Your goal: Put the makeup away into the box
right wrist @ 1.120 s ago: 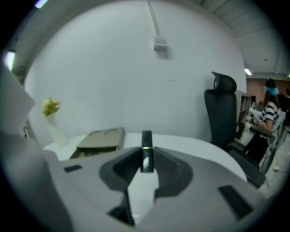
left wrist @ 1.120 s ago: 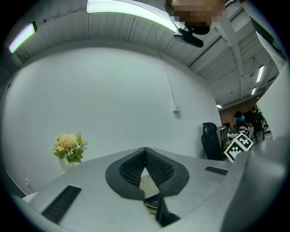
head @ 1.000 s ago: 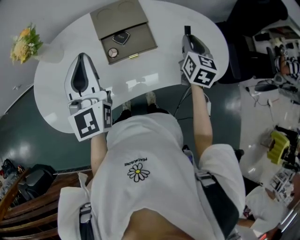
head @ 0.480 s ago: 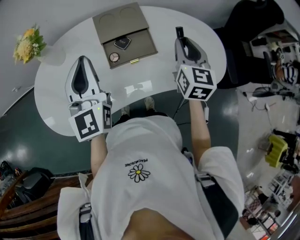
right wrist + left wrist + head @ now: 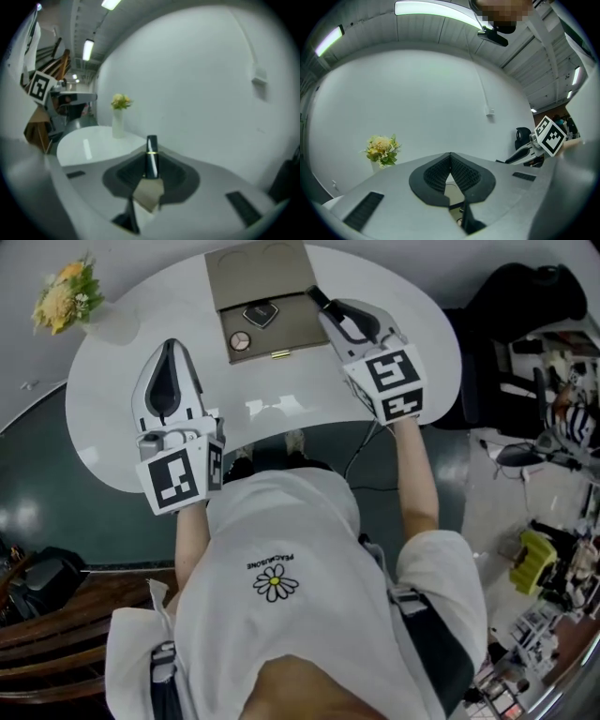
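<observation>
Two slips could happen here. Your left hand-held gripper (image 5: 450, 158) is empty, with its jaws shut. It hangs over the desk (image 5: 103, 399), well apart from the box (image 5: 286, 332), so it cannot hold the box steady if you bump it. Your right hand-held gripper (image 5: 151, 174) pinches the lipstick (image 5: 151, 154) by its low end, at the box's right edge. Tip it too far and the lipstick may slide out, or land on the desk.

Small dark print "PEACEMINUSONE" on the person's white shirt (image 5: 281, 634) — upside down in the head view, just above a daisy emblem (image 5: 274, 584) — letters tiny, barely legible
</observation>
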Demonstrator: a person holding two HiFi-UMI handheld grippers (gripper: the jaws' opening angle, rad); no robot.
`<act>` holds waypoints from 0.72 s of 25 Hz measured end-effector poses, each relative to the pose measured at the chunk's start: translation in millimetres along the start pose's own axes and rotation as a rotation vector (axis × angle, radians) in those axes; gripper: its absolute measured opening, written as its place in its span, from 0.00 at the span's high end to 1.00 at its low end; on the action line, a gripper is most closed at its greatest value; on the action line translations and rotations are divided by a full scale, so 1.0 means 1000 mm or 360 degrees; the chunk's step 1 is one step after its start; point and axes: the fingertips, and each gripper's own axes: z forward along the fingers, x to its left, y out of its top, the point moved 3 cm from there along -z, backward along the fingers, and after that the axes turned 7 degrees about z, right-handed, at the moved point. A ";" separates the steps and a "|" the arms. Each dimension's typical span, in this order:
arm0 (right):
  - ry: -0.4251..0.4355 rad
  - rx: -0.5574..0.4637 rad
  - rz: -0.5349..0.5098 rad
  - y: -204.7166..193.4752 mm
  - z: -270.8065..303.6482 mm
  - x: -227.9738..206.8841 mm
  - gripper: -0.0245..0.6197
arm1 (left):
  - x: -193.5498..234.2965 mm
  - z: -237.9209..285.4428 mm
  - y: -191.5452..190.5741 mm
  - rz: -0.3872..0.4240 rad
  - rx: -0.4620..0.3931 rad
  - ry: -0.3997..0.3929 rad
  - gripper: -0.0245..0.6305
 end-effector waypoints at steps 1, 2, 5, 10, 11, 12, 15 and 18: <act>0.0059 0.0052 -0.0058 -0.002 0.008 0.005 0.79 | 0.001 -0.001 -0.001 0.0002 0.0004 0.0006 0.93; 0.0122 0.0102 -0.0109 -0.005 0.016 0.010 0.79 | 0.003 -0.002 -0.002 0.0004 0.0006 0.0013 0.93; 0.0322 0.0271 -0.0249 -0.019 0.039 0.023 0.79 | 0.009 -0.006 -0.004 0.0017 0.0017 0.0053 0.93; 0.0705 0.0539 -0.0450 -0.044 0.072 0.041 0.79 | 0.023 -0.014 -0.013 0.0011 0.0072 0.0146 0.93; 0.0774 0.0579 -0.0483 -0.050 0.078 0.045 0.79 | 0.026 -0.015 -0.016 0.0009 0.0083 0.0162 0.93; 0.0834 0.0621 -0.0512 -0.055 0.085 0.047 0.79 | 0.028 -0.016 -0.018 0.0007 0.0094 0.0178 0.93; 0.0964 0.0766 -0.0599 -0.079 0.107 0.052 0.79 | 0.030 -0.023 -0.025 0.0007 0.0138 0.0230 0.93; 0.1010 0.0905 -0.0688 -0.105 0.125 0.048 0.79 | 0.030 -0.023 -0.031 0.0021 0.0165 0.0244 0.93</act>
